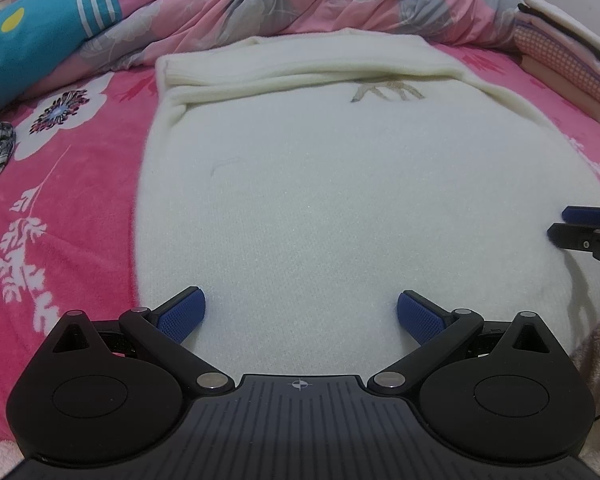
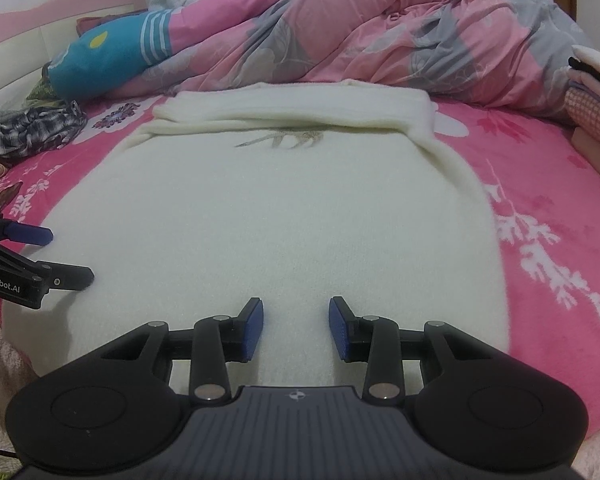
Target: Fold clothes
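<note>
A cream knit sweater point(image 1: 340, 184) lies flat on the pink floral bed sheet point(image 1: 60, 220), its sleeves folded across the far end. It also shows in the right wrist view point(image 2: 268, 216). My left gripper point(image 1: 301, 312) is open wide, its blue pads over the near hem, holding nothing. My right gripper point(image 2: 296, 326) is open with a narrower gap, over the near hem further right, holding nothing. The right gripper shows at the right edge of the left wrist view point(image 1: 560, 224). The left gripper shows at the left edge of the right wrist view point(image 2: 70, 256).
A rumpled pink and grey duvet point(image 2: 380, 28) lies behind the sweater. A blue striped pillow point(image 2: 112, 52) lies far left. A plaid garment point(image 2: 32, 128) lies on the left. A stack of folded clothes point(image 2: 592, 100) stands at the right.
</note>
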